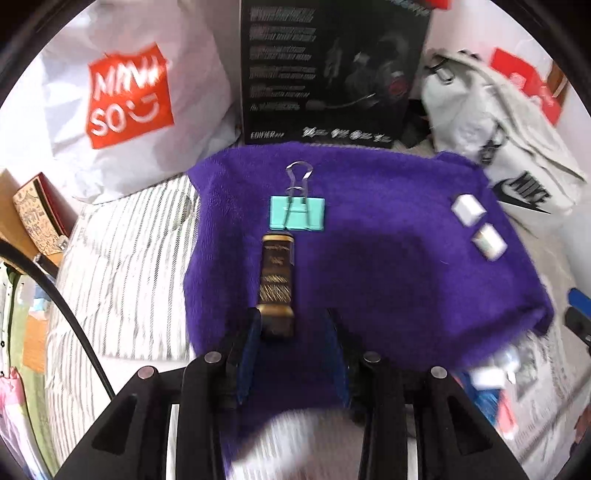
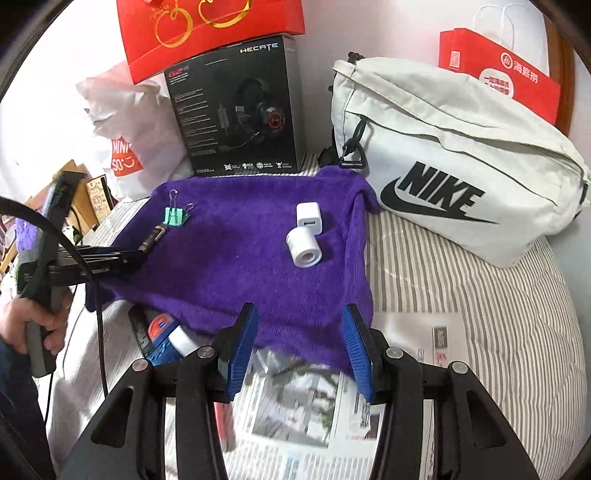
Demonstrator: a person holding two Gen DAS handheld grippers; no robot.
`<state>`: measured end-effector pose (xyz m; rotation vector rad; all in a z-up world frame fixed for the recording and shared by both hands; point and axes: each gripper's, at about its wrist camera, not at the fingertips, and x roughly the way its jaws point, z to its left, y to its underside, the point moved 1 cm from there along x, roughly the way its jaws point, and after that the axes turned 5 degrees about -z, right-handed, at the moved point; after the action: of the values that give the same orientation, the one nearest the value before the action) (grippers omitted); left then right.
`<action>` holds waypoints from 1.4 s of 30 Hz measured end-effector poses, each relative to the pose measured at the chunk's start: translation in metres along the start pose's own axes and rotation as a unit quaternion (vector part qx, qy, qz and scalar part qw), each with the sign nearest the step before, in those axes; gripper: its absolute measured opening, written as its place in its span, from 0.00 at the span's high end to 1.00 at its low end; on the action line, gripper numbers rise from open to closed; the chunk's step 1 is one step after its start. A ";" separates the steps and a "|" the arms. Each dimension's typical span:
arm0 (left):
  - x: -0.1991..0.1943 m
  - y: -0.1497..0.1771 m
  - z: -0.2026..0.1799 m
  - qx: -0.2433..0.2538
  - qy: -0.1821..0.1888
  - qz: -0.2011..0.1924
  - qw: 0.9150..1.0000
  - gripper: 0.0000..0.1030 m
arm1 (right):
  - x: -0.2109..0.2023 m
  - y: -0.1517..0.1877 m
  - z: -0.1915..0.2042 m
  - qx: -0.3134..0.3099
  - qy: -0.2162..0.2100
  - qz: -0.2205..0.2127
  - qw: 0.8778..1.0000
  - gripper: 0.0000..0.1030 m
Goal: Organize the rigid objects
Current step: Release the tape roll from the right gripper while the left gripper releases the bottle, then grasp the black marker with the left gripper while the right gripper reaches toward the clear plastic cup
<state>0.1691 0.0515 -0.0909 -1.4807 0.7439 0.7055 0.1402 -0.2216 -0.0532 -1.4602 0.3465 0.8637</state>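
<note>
A purple towel (image 1: 388, 266) (image 2: 251, 266) lies on the striped bed. On it are a teal binder clip (image 1: 297, 213) (image 2: 174, 217), a dark gold-patterned tube (image 1: 277, 280) (image 2: 154, 236), a white charger cube (image 1: 468, 209) (image 2: 309, 218) and a white tape roll (image 1: 489, 242) (image 2: 303, 248). My left gripper (image 1: 291, 325) (image 2: 138, 254) is open, its fingers around the tube's near end without squeezing it. My right gripper (image 2: 299, 332) is open and empty above the towel's near edge, short of the roll.
A black headset box (image 2: 240, 110) and a red gift box (image 2: 210, 29) stand behind the towel. A white Nike bag (image 2: 454, 162) lies at the right, a white Miniso bag (image 1: 125, 96) at the left. Newspaper (image 2: 314, 417) and a blue-and-white item (image 2: 170, 339) lie in front.
</note>
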 end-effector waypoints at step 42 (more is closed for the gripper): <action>-0.020 0.077 -0.063 0.024 -0.030 0.058 0.998 0.49 | -0.041 0.069 0.045 -0.037 -0.040 0.038 0.998 0.54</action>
<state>0.0953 -0.0123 -0.1186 -1.3749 0.7992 0.8112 0.0522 -0.1990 -0.0690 -1.4846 0.3144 1.0024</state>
